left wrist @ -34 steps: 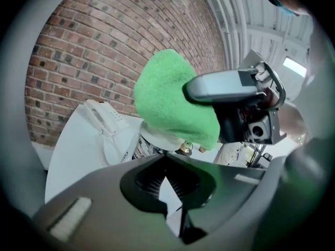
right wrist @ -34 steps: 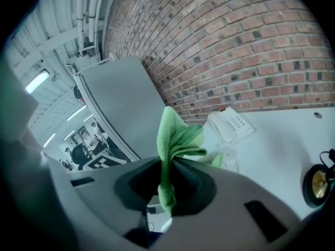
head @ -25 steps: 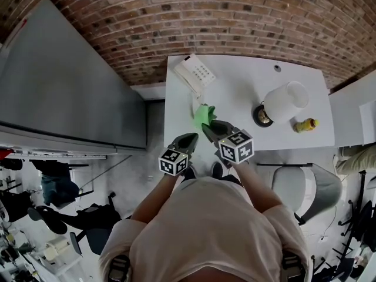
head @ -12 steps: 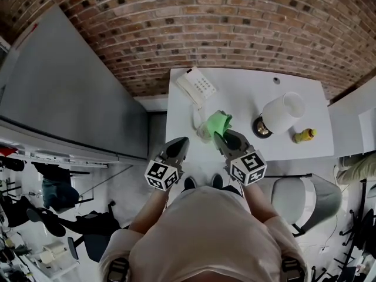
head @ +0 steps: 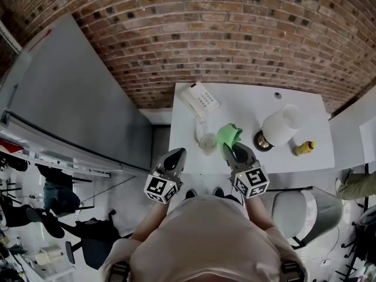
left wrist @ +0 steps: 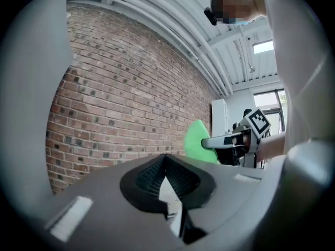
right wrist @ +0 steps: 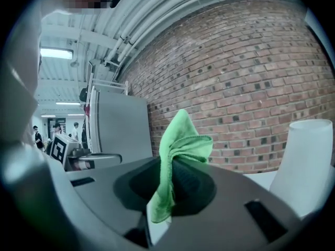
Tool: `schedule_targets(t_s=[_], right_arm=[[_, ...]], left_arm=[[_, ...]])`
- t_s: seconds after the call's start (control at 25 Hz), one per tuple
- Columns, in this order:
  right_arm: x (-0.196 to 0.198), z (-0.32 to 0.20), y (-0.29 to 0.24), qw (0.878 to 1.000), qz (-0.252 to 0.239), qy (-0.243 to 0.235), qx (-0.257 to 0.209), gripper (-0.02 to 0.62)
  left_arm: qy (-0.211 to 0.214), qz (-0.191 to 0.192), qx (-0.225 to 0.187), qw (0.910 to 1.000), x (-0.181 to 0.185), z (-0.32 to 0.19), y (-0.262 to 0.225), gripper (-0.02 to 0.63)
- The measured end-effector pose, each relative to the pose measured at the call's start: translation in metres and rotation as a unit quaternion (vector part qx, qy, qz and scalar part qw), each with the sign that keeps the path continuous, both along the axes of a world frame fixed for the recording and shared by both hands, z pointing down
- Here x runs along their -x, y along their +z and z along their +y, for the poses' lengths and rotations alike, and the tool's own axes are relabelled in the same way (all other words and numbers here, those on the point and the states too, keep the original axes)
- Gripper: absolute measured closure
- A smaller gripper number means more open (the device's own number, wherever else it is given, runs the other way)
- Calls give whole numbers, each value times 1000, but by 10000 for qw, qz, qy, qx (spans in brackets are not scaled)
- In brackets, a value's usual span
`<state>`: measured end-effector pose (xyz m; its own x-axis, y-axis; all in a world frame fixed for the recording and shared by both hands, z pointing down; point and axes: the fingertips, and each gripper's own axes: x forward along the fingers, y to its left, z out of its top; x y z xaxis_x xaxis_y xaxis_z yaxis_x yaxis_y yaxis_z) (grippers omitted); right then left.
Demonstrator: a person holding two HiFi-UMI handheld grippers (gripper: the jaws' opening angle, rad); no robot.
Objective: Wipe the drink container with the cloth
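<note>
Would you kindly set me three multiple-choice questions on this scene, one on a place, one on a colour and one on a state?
1. In the head view, where is the clear cup relative to the cloth?
A. just left of it
B. far to its right
C. on top of it

2. What colour is the cloth?
A. red
B. green
C. white

3. What is the state of the right gripper?
A. open and empty
B. shut on the clear cup
C. shut on the cloth

Answers:
1 A: the clear cup stands on the white table, just left of the cloth.
2 B: the cloth shows bright green in all three views.
3 C: the right gripper view shows the cloth pinched between the jaws, its folds sticking up above them.
</note>
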<state>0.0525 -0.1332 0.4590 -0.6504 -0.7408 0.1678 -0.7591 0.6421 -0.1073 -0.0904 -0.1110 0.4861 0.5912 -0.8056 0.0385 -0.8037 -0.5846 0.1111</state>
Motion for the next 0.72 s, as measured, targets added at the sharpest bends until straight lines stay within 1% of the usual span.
schedule_targets(t_s=[0.12, 0.36, 0.72], right_arm=[[-3, -2, -4, 9998, 120, 41, -140, 560], [-4, -4, -11, 9995, 150, 100, -275, 560], [-9, -13, -16, 9992, 59, 251, -299, 560]], left_arm=[[-155, -55, -79, 9998, 5, -2, -3, 597], [-346, 16, -120, 9993, 16, -3, -9, 597], [-520, -40, -241, 9983, 25, -11, -18, 597]])
